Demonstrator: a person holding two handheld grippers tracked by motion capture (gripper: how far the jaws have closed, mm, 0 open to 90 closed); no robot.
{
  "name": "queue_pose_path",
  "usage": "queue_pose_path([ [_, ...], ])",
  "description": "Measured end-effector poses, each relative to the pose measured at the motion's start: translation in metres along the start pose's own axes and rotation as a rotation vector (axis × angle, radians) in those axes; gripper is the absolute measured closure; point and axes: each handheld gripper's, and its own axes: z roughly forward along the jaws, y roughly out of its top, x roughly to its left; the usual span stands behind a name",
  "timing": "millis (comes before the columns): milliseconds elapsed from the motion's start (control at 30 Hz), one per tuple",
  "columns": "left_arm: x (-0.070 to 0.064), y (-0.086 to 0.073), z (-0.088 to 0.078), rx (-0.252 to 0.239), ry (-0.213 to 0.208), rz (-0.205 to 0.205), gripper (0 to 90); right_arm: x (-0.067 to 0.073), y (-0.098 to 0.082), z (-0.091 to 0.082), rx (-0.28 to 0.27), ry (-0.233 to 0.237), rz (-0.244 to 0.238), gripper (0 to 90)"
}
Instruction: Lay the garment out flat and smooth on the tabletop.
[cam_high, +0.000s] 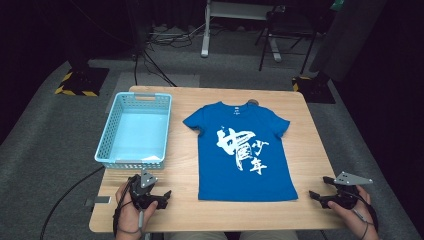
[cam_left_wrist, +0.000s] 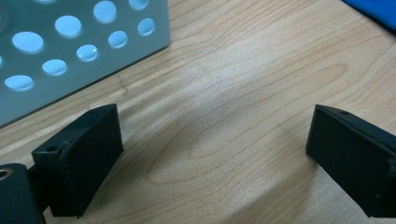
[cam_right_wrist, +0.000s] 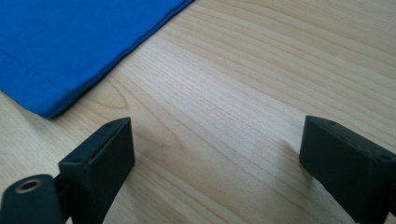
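A blue T-shirt (cam_high: 242, 150) with white lettering lies flat, face up, in the middle of the wooden table (cam_high: 310, 150). My left gripper (cam_high: 165, 198) rests low near the front edge, left of the shirt's hem and just in front of the basket. In the left gripper view its jaws (cam_left_wrist: 215, 149) stand wide apart over bare wood, with a corner of the shirt (cam_left_wrist: 376, 9) at the top right. My right gripper (cam_high: 320, 187) sits at the front right, off the shirt's hem corner. Its jaws (cam_right_wrist: 217, 154) are open over bare wood, the shirt's hem corner (cam_right_wrist: 70, 42) ahead to the left.
A light blue perforated plastic basket (cam_high: 107, 131) stands on the table's left side; its wall (cam_left_wrist: 28, 100) is close ahead of my left gripper. Beyond the table are cables, a chair frame and stands with yellow-black tape on the grey floor.
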Motion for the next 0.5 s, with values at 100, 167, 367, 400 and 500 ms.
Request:
queue_pose_path([
  [100,-0.0004,-0.0001,-0.0001,0.001,0.002,-0.003,3.5,0.0003,-0.0001,-0.0001,-0.001,0.006,-0.004,10.4],
  [167,-0.0004,-0.0001,-0.0001,0.0,0.003,-0.004,3.5,0.0003,-0.0002,-0.0001,-0.001,0.006,-0.005,10.4],
  [367,-0.0006,-0.0002,-0.0002,0.0,0.004,-0.006,3.5,0.0005,-0.0003,-0.0002,-0.001,0.006,-0.005,10.4],
  [400,-0.0007,-0.0003,-0.0002,0.0,0.005,-0.006,3.5,0.0005,-0.0003,-0.0002,-0.001,0.006,-0.006,10.5],
  [500,-0.0008,-0.0003,-0.0003,0.001,0.005,-0.007,3.5,0.0006,-0.0005,-0.0004,-0.002,0.009,-0.005,10.7],
])
